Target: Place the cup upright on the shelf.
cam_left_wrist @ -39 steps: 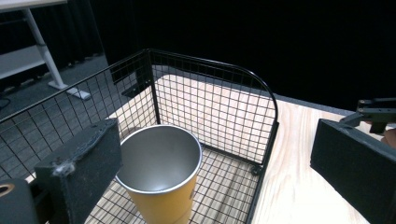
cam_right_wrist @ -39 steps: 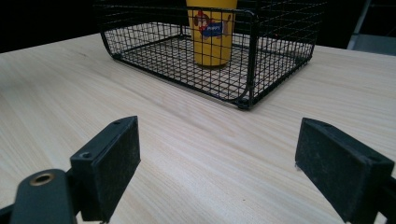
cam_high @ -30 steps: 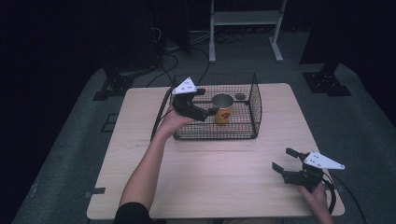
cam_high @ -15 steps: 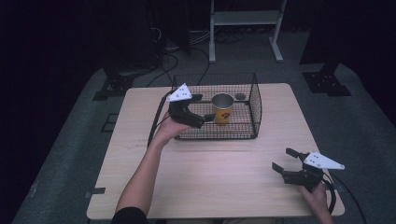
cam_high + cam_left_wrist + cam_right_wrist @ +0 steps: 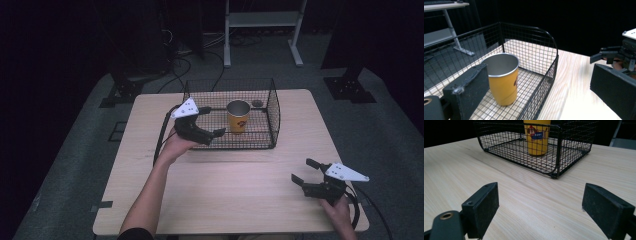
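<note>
Yellow cup (image 5: 238, 116) standing upright on the floor of the black wire basket (image 5: 274, 120), open mouth up. Sitting free, nothing touching it, looking ready for a grab by the rim or the sides. Showing big and close in the left gripper view (image 5: 502, 80), just past the near pad, and through the wires in the right gripper view (image 5: 537, 137).

Left gripper (image 5: 214, 136) hovering by the basket's near left corner, jaws spread wide apart, holding nothing, pointing across at the cup. Probably lining up for a reach in over the wire wall. Right gripper (image 5: 302, 171) sitting low near the front right corner of the table (image 5: 240, 200), well apart from the basket, jaws also wide apart and empty. Likely waiting there and keeping out of the way.

Minding the edges: wire walls rising on all sides of the cup, top left open, so coming in from above looking like the easy way. More free room inside the basket on the cup's left than behind it. Small dark round thing (image 5: 257, 103) lying near the back wall, close to the cup, too small to name. Plenty of bare wood in front of the basket for setting the cup down.
</note>
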`<state>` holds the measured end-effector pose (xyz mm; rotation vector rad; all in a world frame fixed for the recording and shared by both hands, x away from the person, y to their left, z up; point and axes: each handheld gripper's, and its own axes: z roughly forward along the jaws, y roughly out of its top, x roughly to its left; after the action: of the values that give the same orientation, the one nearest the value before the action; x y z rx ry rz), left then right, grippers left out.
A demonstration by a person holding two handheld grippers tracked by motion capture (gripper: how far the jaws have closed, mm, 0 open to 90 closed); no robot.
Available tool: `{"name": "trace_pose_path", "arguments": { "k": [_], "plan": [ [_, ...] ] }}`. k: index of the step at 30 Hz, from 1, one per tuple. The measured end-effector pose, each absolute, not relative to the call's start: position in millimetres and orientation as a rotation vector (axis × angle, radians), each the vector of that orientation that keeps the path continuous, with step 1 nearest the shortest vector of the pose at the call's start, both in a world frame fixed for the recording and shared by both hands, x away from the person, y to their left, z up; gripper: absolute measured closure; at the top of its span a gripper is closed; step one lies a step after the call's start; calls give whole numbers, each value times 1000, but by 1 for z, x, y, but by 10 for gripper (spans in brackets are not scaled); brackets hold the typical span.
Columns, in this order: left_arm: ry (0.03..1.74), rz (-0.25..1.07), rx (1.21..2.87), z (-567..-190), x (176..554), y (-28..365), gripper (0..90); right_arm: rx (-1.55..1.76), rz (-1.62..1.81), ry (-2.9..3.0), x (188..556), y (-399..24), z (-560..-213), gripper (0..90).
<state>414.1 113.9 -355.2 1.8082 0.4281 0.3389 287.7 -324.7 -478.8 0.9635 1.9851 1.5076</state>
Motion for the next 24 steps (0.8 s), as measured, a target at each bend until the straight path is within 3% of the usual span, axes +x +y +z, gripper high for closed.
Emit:
{"name": "trace_pose_path", "arguments": {
  "k": [24],
  "plan": [
    [436,405,1784,-372,368,140,18,968,1507,1983,288,-325,-479,130]
  ]
}}
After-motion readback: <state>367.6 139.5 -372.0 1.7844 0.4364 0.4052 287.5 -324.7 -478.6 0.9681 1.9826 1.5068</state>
